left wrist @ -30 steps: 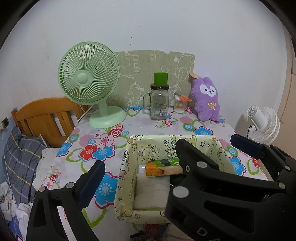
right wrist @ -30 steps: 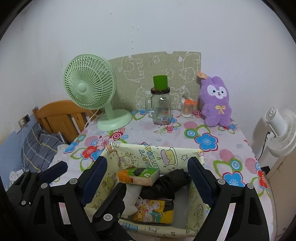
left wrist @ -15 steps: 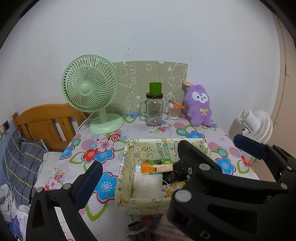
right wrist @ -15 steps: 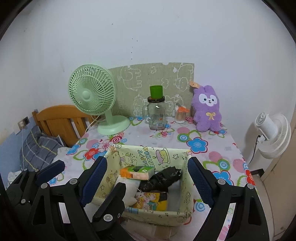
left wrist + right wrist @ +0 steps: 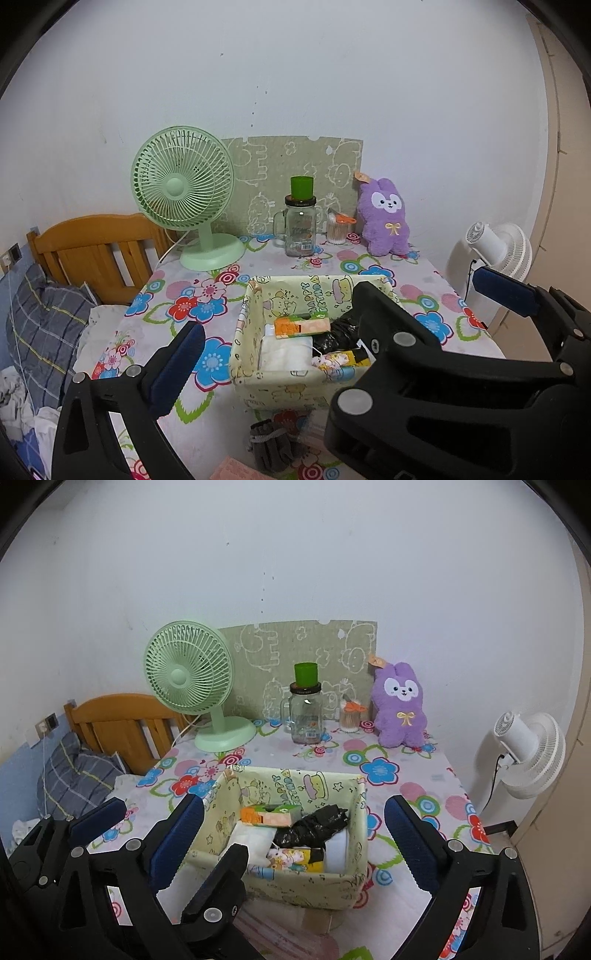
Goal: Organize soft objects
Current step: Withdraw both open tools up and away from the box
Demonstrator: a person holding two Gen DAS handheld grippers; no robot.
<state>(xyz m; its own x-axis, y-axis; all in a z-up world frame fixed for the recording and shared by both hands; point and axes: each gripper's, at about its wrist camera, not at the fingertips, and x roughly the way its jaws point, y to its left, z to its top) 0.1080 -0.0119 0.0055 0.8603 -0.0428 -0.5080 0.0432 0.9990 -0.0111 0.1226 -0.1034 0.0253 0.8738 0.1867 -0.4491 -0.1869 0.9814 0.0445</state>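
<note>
A pale yellow fabric basket (image 5: 246, 363) (image 5: 306, 882) sits on the flowered table. It holds an orange-green tissue pack (image 5: 301, 326) (image 5: 269, 814), a white folded cloth (image 5: 284, 352), a black crumpled bag (image 5: 314, 827) and a cartoon-printed pack (image 5: 295, 858). A purple plush rabbit (image 5: 386, 218) (image 5: 400, 705) stands at the back right. A grey soft item (image 5: 271, 443) lies in front of the basket. My left gripper (image 5: 332, 317) is open and empty, held back from the basket. My right gripper (image 5: 293, 834) is open and empty, in front of the basket.
A green desk fan (image 5: 184, 192) (image 5: 190, 679), a glass jar with a green cup on it (image 5: 300, 225) and a swab holder (image 5: 338, 230) stand at the back. A wooden bed headboard (image 5: 92, 247) is left, a white fan (image 5: 528, 753) right.
Both grippers have pulled back and up from the basket, so it looks smaller and farther. Both stay open and empty. The grey item in front of the basket has come into view.
</note>
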